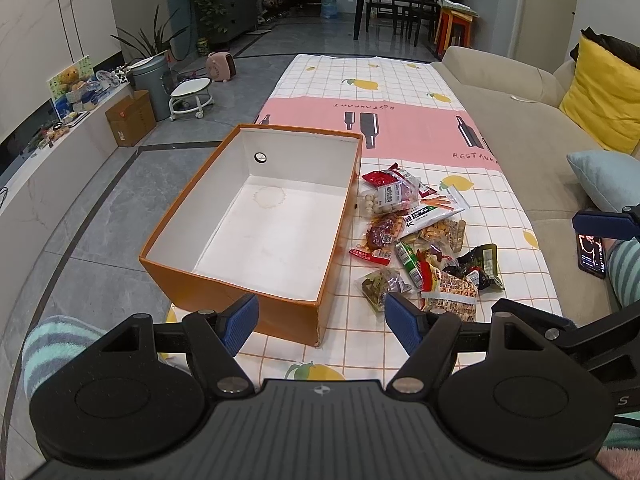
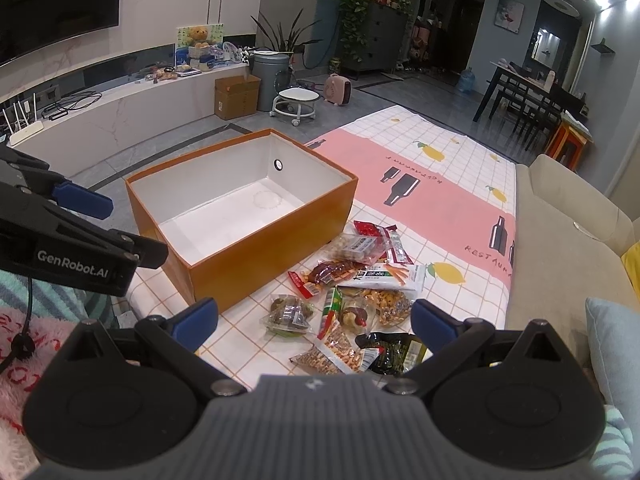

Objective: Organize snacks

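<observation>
An open orange box [image 1: 240,284] with a white, empty inside stands on the table; it also shows in the right wrist view [image 2: 256,264]. A pile of several snack packets [image 1: 420,240] lies just right of the box, also seen in the right wrist view [image 2: 356,300]. My left gripper [image 1: 322,324] is open and empty, hovering before the box's near right corner. My right gripper [image 2: 314,326] is open and empty, hovering above the near packets, with a dark green packet [image 2: 394,350] close to its right finger.
The table wears a checked lemon-and-pink cloth [image 1: 384,92]. A beige sofa [image 1: 520,128] with a yellow cushion [image 1: 600,100] runs along the right. A phone [image 1: 592,254] lies at the right edge. The left gripper [image 2: 80,200] shows at the left of the right wrist view.
</observation>
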Tool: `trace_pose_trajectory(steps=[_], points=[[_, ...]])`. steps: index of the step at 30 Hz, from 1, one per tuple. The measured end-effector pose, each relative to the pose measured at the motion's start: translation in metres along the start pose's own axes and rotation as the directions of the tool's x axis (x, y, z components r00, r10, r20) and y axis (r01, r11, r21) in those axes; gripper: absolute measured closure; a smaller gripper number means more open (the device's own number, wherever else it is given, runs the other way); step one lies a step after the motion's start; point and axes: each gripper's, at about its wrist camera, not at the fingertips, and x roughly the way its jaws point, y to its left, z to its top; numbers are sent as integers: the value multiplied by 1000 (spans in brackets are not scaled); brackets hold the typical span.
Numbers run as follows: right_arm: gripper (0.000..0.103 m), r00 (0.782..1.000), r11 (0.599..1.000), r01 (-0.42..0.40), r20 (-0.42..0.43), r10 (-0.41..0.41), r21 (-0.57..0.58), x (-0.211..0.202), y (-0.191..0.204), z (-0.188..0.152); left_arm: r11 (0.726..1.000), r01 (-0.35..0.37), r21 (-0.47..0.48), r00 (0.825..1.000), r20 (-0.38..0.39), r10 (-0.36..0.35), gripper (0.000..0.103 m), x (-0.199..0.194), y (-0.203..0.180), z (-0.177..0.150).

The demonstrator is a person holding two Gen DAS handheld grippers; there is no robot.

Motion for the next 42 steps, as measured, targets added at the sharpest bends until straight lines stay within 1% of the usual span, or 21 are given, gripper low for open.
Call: trace_pose_trajectory(steps=[28,34,38,41,42], points=[[4,1000,1000,-3,-14,3,7,2,-2,-3,1000,4,20,1000,-16,-3,19,8,-10,-2],[4,999,1000,-2,-34,2,24,9,-8,-5,998,10,69,1000,-21,-9,19,9,-17,5],[4,999,1000,2,-52,0,27,18,-14,-8,992,22,122,1000,-17,-20,19,13,-23,12],[4,997,999,25,-74,-22,37,28,-24,-13,985,48,167,999,-19,-46,20,21,-31,20],[4,996,999,28,-85,-24,47,32,-30,-15,981,65,183,998,-26,-61,22,24,-33,23]])
